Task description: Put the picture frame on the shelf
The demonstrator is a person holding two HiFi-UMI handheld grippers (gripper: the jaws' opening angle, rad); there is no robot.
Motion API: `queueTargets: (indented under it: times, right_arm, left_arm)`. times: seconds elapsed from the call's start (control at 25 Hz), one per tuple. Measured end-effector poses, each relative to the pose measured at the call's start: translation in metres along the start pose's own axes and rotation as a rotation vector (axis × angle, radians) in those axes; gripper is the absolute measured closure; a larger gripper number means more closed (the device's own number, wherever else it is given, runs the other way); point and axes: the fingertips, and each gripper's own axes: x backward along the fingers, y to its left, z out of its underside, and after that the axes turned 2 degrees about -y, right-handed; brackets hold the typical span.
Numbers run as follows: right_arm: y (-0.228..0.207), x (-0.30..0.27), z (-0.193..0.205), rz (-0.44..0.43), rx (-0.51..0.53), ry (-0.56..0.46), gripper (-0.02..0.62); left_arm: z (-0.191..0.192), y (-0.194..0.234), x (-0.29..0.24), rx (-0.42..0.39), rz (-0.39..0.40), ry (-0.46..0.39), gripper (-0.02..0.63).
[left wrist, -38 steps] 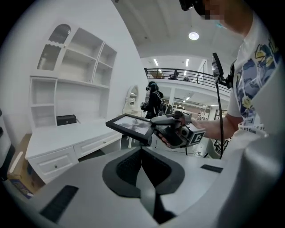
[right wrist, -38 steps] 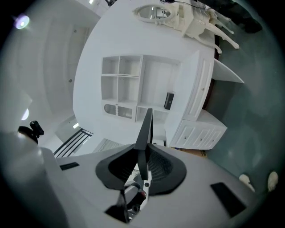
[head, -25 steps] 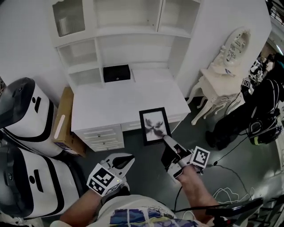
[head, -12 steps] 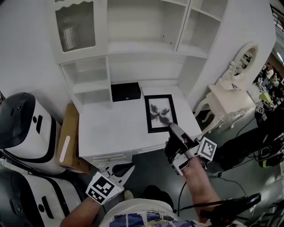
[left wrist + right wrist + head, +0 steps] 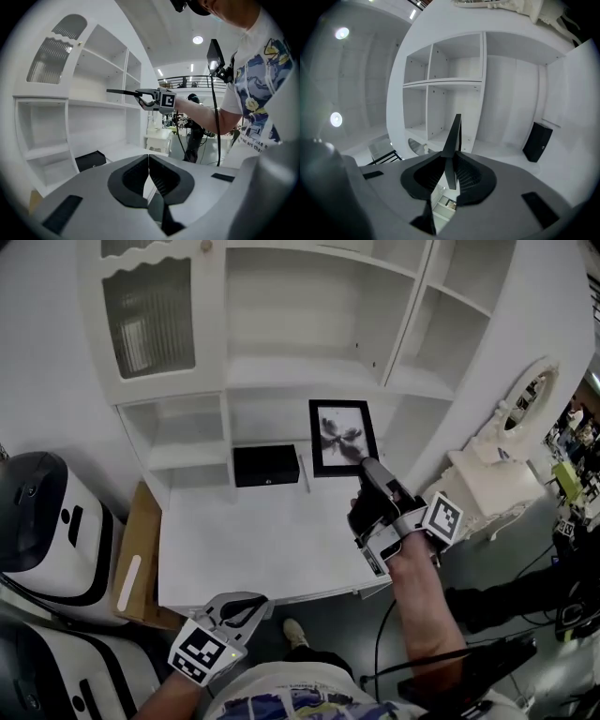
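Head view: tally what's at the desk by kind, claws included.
picture frame: 1
black box: 1
claws: 2, the left claw and the right claw
Total: 4

The room is bright and evenly lit from ceiling lights (image 5: 198, 40), seen as round spots in both gripper views; the white shelf (image 5: 319, 296) looks washed out, with only soft grey shade inside its bays. All three pictures bulge like a fisheye; the gripper views darken to black at their corners, and the nearest foreground there is a little soft.
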Motion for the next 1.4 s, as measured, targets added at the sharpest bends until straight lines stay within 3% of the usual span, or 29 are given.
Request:
queueTargets:
  times: [0.28, 0.76, 1.04, 1.4]
  right_arm:
    - [-0.018, -0.077, -0.063, -0.02, -0.017, 0.022, 0.508]
    - [-0.081, -0.137, -0.131, -0.002, -0.103, 0.009, 0.508]
    - [-0.101, -0.161, -0.159, -0.002, -0.152, 0.005, 0.506]
    - [-0.095, -0.168, -0.166, -0.048, -0.173, 0.02, 0.494]
  left_arm:
    - [-0.028, 0.05, -0.039, 0.026, -0.075, 0.001, 0.592]
    - [-0.039, 0.092, -0.108, 0.034, -0.09, 0.036, 0.592]
    - [-0.047, 0.109, -0.136, 0.065, -0.109, 0.051, 0.592]
    - [-0.044, 0.116, -0.162, 0.086, -0.102, 0.069, 0.592]
